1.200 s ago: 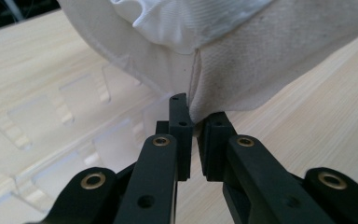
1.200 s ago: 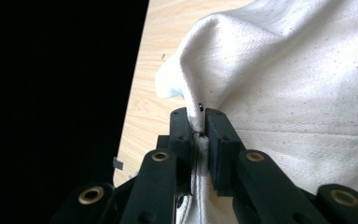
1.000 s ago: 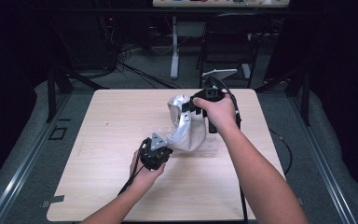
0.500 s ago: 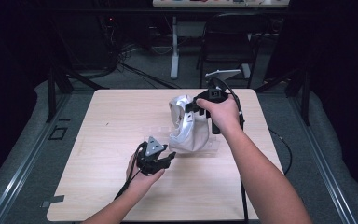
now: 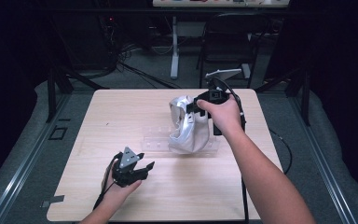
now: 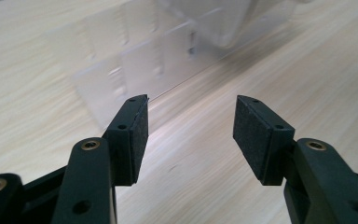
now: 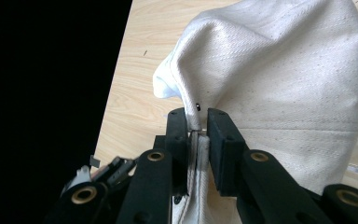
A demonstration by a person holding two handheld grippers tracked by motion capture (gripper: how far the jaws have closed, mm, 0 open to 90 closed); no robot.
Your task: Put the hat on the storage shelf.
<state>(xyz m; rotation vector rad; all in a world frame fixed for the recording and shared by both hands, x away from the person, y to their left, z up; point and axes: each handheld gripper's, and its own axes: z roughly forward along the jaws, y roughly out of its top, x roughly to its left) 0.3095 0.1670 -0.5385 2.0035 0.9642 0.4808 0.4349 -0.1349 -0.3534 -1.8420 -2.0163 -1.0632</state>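
Note:
A white cloth (image 5: 186,128) is draped over a clear plastic stand (image 5: 156,140) in the middle of the wooden table. My right gripper (image 5: 189,108) holds the cloth's upper edge from the right. In the right gripper view its jaws (image 7: 197,122) pinch a folded hem of the cloth (image 7: 284,70); they have just been opening slightly, with the hem still between the pads. My left gripper (image 5: 144,169) sits near the table's front left, apart from the cloth. Its jaws (image 6: 191,121) have just been opening and stand open with nothing between them, pointing at the clear stand (image 6: 135,60).
The light wooden table (image 5: 121,112) has dark floor on all sides. A black chair (image 5: 228,42) and a white post with cables stand behind it. The right gripper's cable hangs off the table's right side.
The left gripper has let go of the cloth's lower corner, opened its jaws and drawn back toward the near left of the table. The right hand has stayed in place.

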